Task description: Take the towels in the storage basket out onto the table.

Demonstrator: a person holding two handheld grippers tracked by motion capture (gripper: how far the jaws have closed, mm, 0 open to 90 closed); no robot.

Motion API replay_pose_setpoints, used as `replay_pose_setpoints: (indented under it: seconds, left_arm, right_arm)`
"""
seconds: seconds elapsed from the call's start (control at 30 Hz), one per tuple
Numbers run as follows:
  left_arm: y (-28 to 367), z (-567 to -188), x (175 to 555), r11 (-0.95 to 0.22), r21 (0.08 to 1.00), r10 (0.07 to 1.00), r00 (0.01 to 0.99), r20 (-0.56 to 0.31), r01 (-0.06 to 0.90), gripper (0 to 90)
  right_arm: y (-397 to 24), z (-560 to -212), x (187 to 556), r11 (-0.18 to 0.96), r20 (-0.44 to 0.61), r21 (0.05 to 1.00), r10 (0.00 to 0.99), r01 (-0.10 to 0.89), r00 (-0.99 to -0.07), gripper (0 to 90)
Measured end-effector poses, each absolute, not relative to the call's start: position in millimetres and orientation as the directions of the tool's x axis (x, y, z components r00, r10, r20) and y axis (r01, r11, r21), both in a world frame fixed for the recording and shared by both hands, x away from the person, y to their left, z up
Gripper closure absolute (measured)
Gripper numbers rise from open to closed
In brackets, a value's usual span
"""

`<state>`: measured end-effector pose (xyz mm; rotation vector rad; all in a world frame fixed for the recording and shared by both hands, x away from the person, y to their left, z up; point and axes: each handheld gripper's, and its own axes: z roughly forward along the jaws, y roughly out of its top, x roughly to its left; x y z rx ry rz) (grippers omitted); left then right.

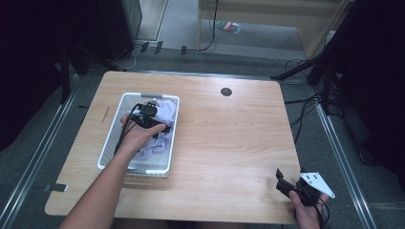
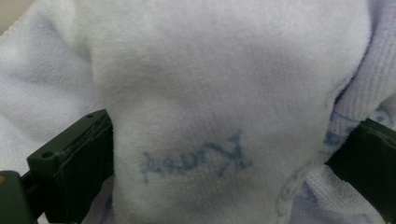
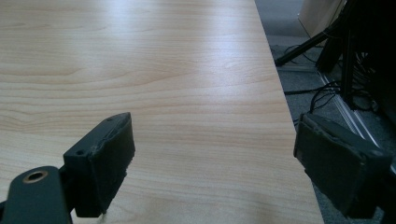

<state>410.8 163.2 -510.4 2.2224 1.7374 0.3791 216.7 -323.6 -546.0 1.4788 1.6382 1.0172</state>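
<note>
- The left tool (image 1: 152, 113) reached into the white wire basket (image 1: 111, 138) on the tabletop's (image 1: 229, 143) left side, its jaws spread wide around a fold of white cloth (image 2: 224, 93) bearing faint blue writing.
- The right tool (image 1: 292, 187) hovered at the near right corner, jaws apart and empty.

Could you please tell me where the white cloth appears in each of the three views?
High view: white cloth left of centre, inside the wire basket.
Left gripper view: white cloth spans the picture, between the left claw's jaws.
Right gripper view: not in it.
Shared landmark: the left claw.
</note>
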Motion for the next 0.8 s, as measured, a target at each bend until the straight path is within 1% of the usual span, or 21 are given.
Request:
replay_pose_setpoints:
  seconds: [0.1, 0.2, 0.27, 0.33, 0.37, 0.43, 0.47, 0.5, 0.53, 0.63, 0.8]
  left_arm:
    - [164, -513, 409, -0.267, 0.380, 0.962, 0.271, 0.046, 0.885, 0.0]
    - [165, -514, 408, -0.277, 0.378, 0.959, 0.278, 0.054, 0.883, 0.7]
    - [164, -515, 405, -0.284, 0.386, 0.958, 0.277, 0.076, 0.878, 4.5]
    - [164, -515, 404, -0.286, 0.388, 0.957, 0.278, 0.079, 0.876, 5.6]
    - [165, -515, 404, -0.295, 0.388, 0.955, 0.285, 0.085, 0.873, 7.6]
    - [167, -513, 402, -0.300, 0.395, 0.953, 0.286, 0.095, 0.868, 14.9]
    - [169, -511, 401, -0.311, 0.396, 0.950, 0.294, 0.104, 0.864, 20.0]
    - [170, -511, 400, -0.309, 0.411, 0.951, 0.289, 0.112, 0.858, 32.2]
    - [175, -511, 397, -0.311, 0.431, 0.950, 0.291, 0.113, 0.847, 35.8]
    - [177, -511, 395, -0.312, 0.444, 0.950, 0.286, 0.126, 0.840, 43.1]
    - [171, -509, 396, -0.303, 0.420, 0.953, 0.264, 0.151, 0.855, 52.2]
  right_arm:
    - [-324, -546, 216, 0.038, 0.011, 0.893, 0.994, 0.449, -0.105, 12.8]
    - [-324, -546, 217, 0.038, 0.011, 0.893, 0.994, 0.449, -0.105, 12.8]
    - [-324, -546, 217, 0.041, 0.008, 0.894, 0.994, 0.447, -0.107, 12.8]
    - [-324, -546, 217, 0.041, 0.008, 0.894, 0.994, 0.447, -0.107, 12.8]
    - [-324, -546, 216, 0.041, 0.007, 0.894, 0.994, 0.446, -0.106, 12.8]
    - [-324, -546, 216, 0.038, 0.010, 0.892, 0.995, 0.449, -0.104, 12.8]
    - [-324, -546, 216, 0.038, 0.010, 0.892, 0.994, 0.450, -0.104, 12.8]
    - [-324, -546, 216, 0.039, 0.009, 0.892, 0.994, 0.450, -0.105, 12.8]
    - [-324, -546, 216, 0.039, 0.009, 0.892, 0.995, 0.450, -0.104, 12.8]
    - [-323, -546, 216, 0.039, 0.009, 0.891, 0.995, 0.452, -0.104, 12.8]
    - [-324, -546, 216, 0.037, 0.011, 0.891, 0.995, 0.452, -0.103, 12.8]
